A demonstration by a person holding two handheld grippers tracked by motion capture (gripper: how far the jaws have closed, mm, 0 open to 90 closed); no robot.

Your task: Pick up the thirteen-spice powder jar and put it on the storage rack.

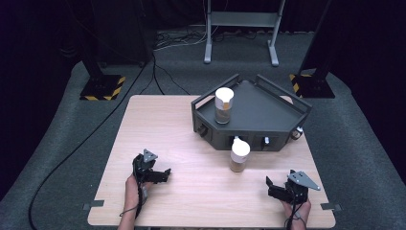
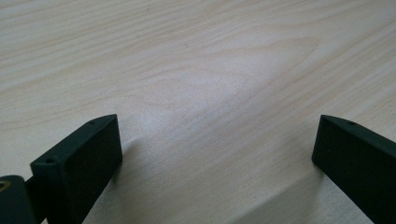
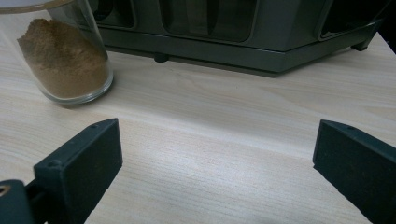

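Note:
A dark grey rack (image 1: 268, 112) stands at the back right of the wooden table (image 1: 158, 124). One white-lidded glass jar (image 1: 223, 105) of brown powder stands on top of the rack. A second such jar (image 1: 239, 155) (image 3: 63, 56) stands on the table just in front of the rack (image 3: 243, 42). My left gripper (image 1: 165, 173) (image 2: 217, 144) rests open near the front left, over bare wood. My right gripper (image 1: 271, 186) (image 3: 217, 149) rests open at the front right, with nothing between its jaws and the jar ahead to its left.
The table's front edge (image 1: 210, 224) lies just behind both hands. Beyond the table are a grey carpet, black stands with yellow-black bases (image 1: 102, 87), a metal frame (image 1: 242, 28) and cables on the floor.

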